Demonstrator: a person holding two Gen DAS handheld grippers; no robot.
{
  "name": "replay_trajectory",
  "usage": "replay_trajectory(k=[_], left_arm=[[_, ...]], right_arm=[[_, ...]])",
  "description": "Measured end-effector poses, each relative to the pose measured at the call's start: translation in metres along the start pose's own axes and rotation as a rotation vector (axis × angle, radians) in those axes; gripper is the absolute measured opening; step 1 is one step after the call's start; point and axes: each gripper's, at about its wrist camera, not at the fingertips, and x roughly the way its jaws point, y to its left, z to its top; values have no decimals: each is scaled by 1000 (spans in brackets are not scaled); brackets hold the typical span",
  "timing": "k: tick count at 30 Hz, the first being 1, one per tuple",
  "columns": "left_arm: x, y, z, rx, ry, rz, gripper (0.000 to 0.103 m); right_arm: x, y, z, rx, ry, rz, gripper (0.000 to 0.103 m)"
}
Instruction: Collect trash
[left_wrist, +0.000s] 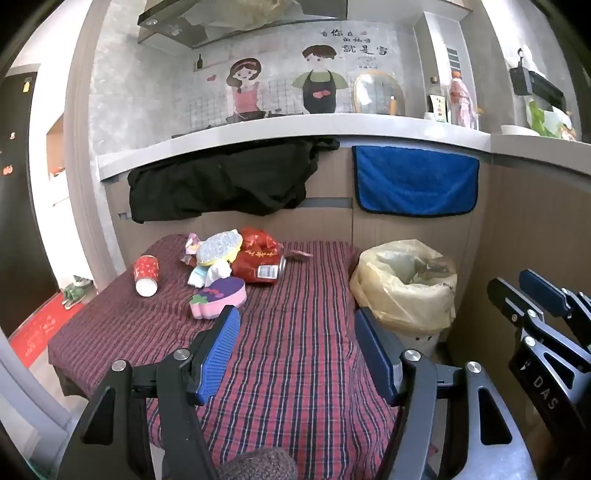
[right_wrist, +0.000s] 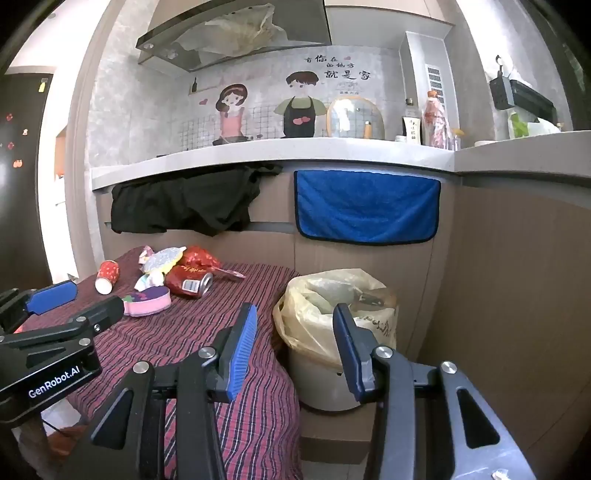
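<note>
Trash lies at the far end of a table under a red striped cloth (left_wrist: 295, 332): a red paper cup (left_wrist: 146, 275) on its side, a pink and purple sponge (left_wrist: 218, 297), a red can (left_wrist: 258, 267), a round scrubber (left_wrist: 218, 247), a red wrapper (left_wrist: 260, 238) and white paper scraps (left_wrist: 210, 275). A bin lined with a yellow bag (left_wrist: 404, 286) stands right of the table. My left gripper (left_wrist: 295, 321) is open and empty above the cloth, short of the sponge. My right gripper (right_wrist: 293, 317) is open and empty near the bin (right_wrist: 332, 314).
A grey counter (left_wrist: 295, 127) runs behind the table with a black cloth (left_wrist: 221, 184) and a blue towel (left_wrist: 413, 181) hanging from it. Bottles (left_wrist: 460, 99) stand on the counter. A red floor mat (left_wrist: 40, 328) lies left of the table.
</note>
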Motion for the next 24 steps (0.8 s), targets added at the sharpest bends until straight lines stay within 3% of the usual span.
replay_trajectory(k=[24], left_arm=[[0,3,3,0,0,-3,65]], right_arm=[[-1,-2,1,5,4,-5,41]])
